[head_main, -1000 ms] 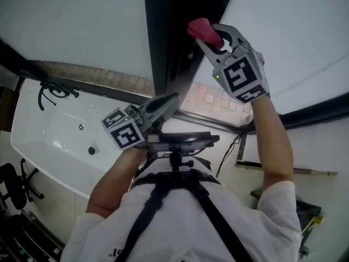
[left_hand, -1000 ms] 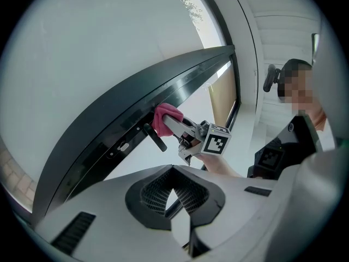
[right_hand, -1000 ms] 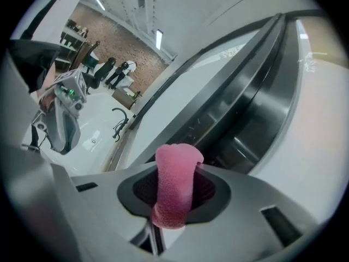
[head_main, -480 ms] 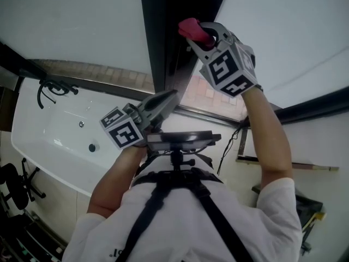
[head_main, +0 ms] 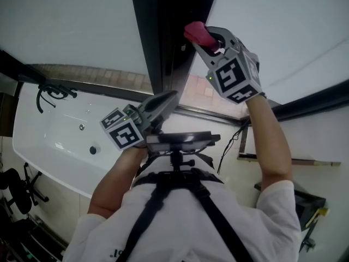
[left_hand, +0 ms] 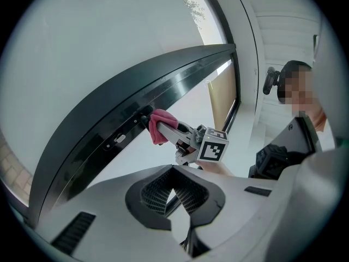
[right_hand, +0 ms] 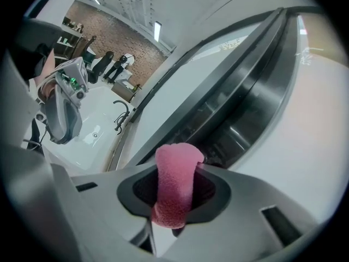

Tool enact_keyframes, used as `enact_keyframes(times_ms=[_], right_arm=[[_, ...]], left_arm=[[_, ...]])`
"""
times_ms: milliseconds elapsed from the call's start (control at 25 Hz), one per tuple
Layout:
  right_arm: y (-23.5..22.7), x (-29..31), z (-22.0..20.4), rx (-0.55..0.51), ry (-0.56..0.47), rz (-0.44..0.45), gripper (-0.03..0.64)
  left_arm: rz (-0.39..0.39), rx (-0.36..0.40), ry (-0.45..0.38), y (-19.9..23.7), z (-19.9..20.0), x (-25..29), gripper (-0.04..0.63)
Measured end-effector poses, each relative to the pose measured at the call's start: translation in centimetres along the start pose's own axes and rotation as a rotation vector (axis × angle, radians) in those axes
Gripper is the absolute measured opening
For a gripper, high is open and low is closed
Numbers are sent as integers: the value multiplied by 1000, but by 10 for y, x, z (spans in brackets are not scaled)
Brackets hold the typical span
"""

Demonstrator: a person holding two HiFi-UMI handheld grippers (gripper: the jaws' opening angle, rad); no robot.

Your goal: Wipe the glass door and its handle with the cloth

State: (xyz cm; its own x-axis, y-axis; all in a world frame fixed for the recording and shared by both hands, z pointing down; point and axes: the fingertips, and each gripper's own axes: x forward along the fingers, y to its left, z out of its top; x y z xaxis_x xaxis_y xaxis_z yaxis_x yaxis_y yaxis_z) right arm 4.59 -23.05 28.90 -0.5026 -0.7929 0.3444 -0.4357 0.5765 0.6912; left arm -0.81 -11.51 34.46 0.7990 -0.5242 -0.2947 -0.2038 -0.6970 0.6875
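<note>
"What's down on the left?"

"A white bathtub (head_main: 43, 141). There's a black tap fixture (head_main: 52, 93) at its far rim and a round drain (head_main: 92, 150) in its floor."

"And around it?"

"A band of brick wall (head_main: 103, 76) runs just behind it, and black chairs (head_main: 15, 192) stand by the lower left corner. Over on the right, a black cable (head_main: 232, 144) hangs beside a narrow wall rail (head_main: 297, 160)."

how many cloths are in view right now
1. The pink cloth is pinched in the right gripper, held up at the dark door frame. The left gripper, lower down, has its fingers shut on nothing. Any others would be out of view.
</note>
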Motion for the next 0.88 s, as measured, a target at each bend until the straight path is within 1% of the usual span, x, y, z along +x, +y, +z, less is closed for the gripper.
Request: enact_keyframes(times_ms=[160, 280, 440, 680, 880], right_arm=[[0, -9, -17, 48, 10, -27, 101], [-4, -18, -23, 42, 9, -43, 101], [-5, -18, -35, 72, 23, -68, 101], [-11, -38, -52, 99, 41, -128, 101], [-14, -57, -81, 141, 90, -171, 101]], left_arm=[[-3, -2, 12, 0, -3, 3, -8], [-4, -4, 20, -1, -7, 6, -8], [-3, -12, 28, 9, -5, 5, -8], [-6, -17, 42, 9, -8, 7, -8], [-7, -18, 50, 6, -9, 7, -8]])
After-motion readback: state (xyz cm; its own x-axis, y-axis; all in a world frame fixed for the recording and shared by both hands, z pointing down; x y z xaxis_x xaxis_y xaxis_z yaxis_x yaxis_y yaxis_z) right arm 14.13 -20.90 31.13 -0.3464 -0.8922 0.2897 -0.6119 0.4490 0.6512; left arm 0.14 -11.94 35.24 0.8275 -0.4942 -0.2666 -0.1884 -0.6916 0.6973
